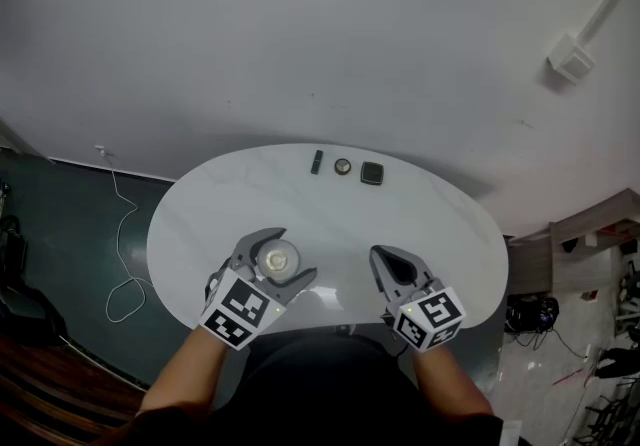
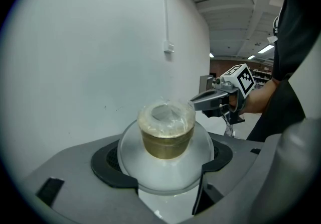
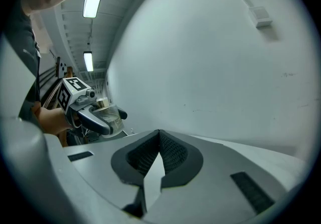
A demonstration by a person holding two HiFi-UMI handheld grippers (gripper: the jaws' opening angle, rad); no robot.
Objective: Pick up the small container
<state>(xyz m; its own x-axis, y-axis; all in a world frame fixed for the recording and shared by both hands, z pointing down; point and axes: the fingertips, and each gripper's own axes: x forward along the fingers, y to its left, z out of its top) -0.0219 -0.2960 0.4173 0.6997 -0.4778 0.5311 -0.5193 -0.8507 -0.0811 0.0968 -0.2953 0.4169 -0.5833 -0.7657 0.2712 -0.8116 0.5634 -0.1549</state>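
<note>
Round, clear-plastic container (image 2: 166, 132) in grey left tongs (image 2: 165, 163)

In the head view, three dark items (image 1: 343, 168) at upper centre are too small to name — both forearms (image 1: 185, 374) are cut off at the bottom edge. At middle left of the right gripper view, the left gripper (image 3: 116, 121) half hides the small container (image 3: 109, 114).

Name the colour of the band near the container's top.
Gold, under a clear top; the container shows best in the left gripper view.
</note>
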